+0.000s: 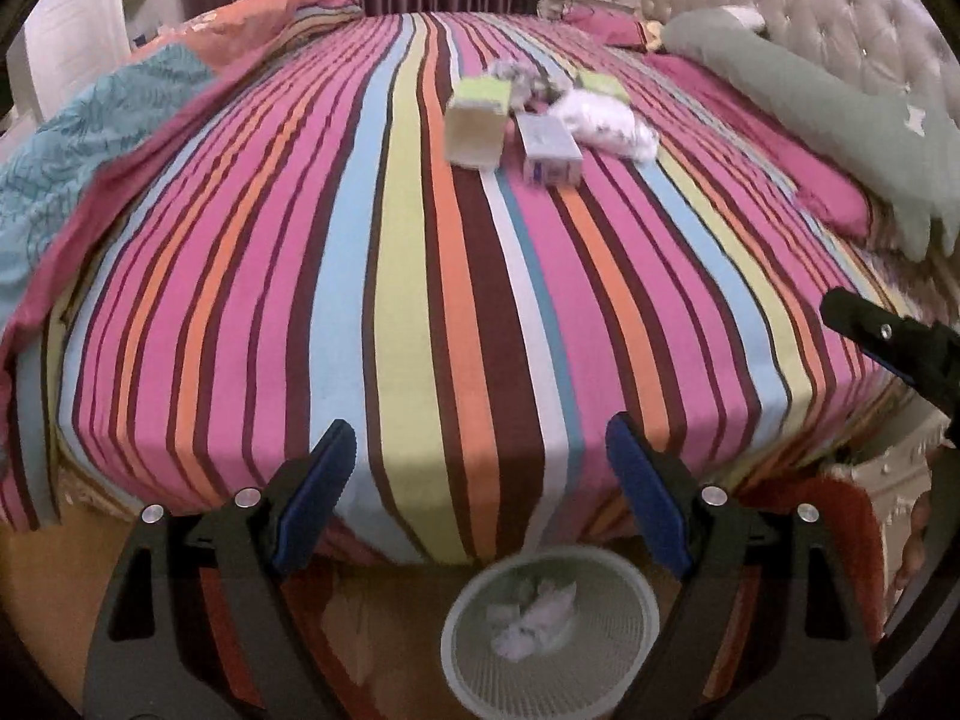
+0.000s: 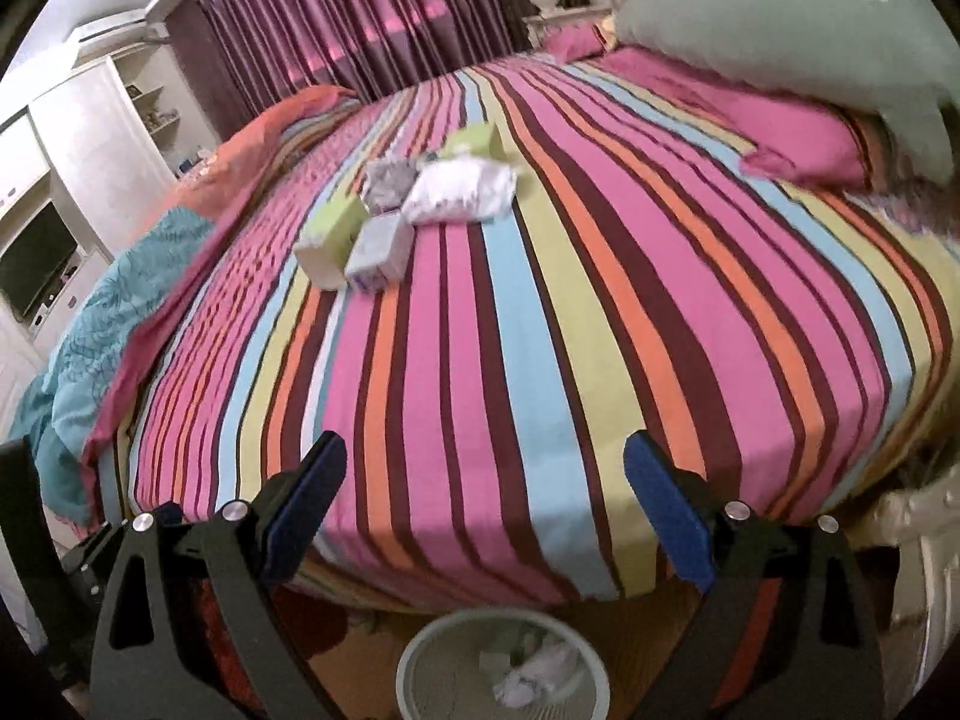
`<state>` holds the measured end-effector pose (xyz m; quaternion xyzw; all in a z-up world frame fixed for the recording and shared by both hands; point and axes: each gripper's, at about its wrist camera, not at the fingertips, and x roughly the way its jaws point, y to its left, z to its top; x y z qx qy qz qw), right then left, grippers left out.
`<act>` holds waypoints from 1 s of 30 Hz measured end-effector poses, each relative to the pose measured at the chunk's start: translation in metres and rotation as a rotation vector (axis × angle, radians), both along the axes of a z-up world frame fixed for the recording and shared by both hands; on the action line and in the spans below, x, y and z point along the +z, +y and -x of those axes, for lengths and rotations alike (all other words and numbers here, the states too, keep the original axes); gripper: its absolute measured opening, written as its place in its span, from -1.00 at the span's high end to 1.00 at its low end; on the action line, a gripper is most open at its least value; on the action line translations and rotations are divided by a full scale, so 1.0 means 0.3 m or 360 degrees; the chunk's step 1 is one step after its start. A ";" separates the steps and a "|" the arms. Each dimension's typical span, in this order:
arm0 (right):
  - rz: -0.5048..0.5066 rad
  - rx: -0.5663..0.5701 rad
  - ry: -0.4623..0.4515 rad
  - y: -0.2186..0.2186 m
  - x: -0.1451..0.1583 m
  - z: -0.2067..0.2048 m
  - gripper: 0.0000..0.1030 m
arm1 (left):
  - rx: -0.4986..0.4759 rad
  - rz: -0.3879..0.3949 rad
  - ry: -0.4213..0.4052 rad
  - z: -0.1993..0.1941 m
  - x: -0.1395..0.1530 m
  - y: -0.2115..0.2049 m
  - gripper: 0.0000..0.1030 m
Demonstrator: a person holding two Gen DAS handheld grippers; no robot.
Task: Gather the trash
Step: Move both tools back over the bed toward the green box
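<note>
Altogether three boxes, one bin.

Left gripper: jaws spread wide, blue pads facing inward, nothing between them. Right gripper: same, wide apart, empty. Black part at right edge of left view, probably the right gripper.

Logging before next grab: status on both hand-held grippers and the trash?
Left hand-held gripper open, empty; right hand-held gripper open, empty. Trash pile on striped bed, far side. Bin below, crumpled paper inside. Nothing in the way.
</note>
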<state>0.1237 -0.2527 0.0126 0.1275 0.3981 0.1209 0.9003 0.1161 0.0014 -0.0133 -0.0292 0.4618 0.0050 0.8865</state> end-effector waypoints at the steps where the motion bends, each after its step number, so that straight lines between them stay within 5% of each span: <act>1: 0.0015 0.0007 -0.0012 0.004 0.008 -0.016 -0.73 | 0.0008 -0.0001 -0.0010 -0.014 0.007 0.005 -0.61; 11: 0.0085 0.0037 -0.0048 0.020 0.026 -0.177 -0.73 | 0.0043 0.0001 -0.0085 -0.234 0.055 0.034 -0.61; 30: 0.0142 0.0149 -0.0004 0.103 -0.010 -0.432 -0.73 | 0.0072 0.0096 -0.0027 -0.561 0.022 0.054 -0.61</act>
